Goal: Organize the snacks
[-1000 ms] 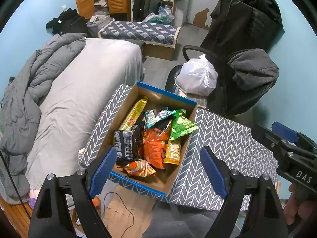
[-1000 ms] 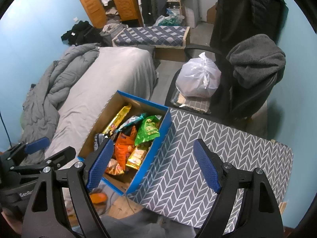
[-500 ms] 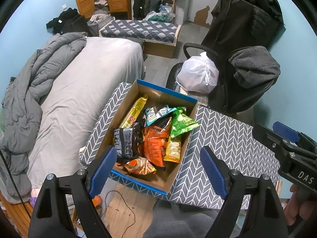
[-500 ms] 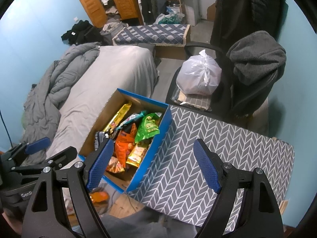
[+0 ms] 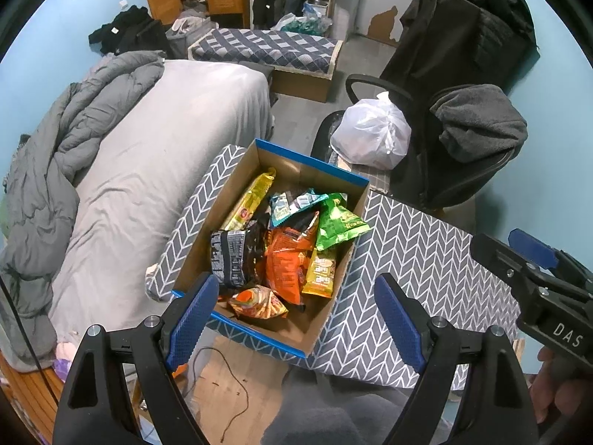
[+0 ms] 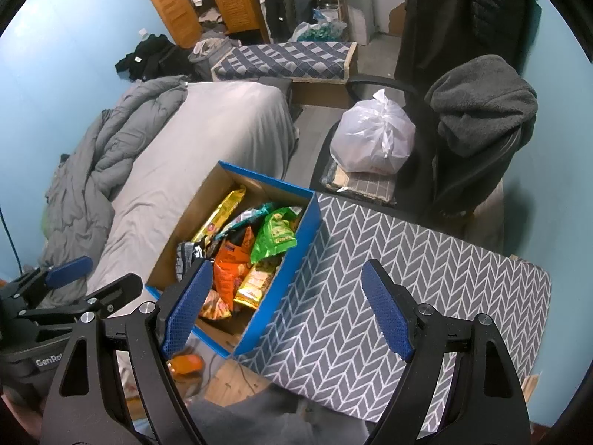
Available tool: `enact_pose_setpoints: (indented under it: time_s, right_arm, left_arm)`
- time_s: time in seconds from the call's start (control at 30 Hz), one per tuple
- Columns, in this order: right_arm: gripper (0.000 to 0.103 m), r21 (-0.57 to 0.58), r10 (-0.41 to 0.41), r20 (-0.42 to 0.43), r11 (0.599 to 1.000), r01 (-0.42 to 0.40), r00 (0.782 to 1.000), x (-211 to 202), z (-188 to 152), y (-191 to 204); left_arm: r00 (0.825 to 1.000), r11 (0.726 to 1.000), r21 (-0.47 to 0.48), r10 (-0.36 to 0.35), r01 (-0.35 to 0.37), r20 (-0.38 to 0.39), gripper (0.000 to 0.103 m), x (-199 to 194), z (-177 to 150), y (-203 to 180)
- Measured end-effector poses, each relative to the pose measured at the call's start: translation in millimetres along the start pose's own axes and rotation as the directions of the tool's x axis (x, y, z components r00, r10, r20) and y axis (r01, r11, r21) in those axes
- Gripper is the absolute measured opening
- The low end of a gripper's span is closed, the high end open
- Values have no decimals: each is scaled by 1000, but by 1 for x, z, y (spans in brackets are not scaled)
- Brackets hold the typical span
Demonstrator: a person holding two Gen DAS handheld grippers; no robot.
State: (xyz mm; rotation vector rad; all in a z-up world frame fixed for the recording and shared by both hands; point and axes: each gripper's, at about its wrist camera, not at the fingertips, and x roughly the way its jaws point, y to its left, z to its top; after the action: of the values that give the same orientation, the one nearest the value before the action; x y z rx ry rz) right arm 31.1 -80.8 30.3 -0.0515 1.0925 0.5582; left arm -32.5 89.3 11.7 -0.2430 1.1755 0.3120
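A blue-rimmed cardboard box (image 5: 315,165) (image 6: 309,222) sits on the left end of a table with a grey chevron cloth (image 5: 418,256) (image 6: 407,259). It holds several snack bags: an orange bag (image 5: 287,259), a green bag (image 5: 339,220), a black bag (image 5: 231,254), a long yellow packet (image 5: 254,198). My left gripper (image 5: 292,315) is open and empty, above the box's near edge. My right gripper (image 6: 287,307) is open and empty, above the cloth beside the box's right wall.
A bed (image 5: 155,155) with a grey duvet lies left of the table. An office chair (image 5: 463,141) with a white plastic bag (image 5: 372,135) stands behind it. An orange object (image 6: 187,363) lies on the wooden floor below the box.
Both views have shifted slightly; the box and table sit a little higher in frame. Both grippers stay open and empty.
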Motion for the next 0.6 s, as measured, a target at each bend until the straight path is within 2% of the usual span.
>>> enact_pose_setpoints:
  time_s: [0.6]
  right_arm:
    - [82, -2, 4, -1, 1000, -4, 1000, 1, -2, 0]
  left_arm:
    - [1000, 1000, 6, 16, -16, -3, 87, 3, 2, -6]
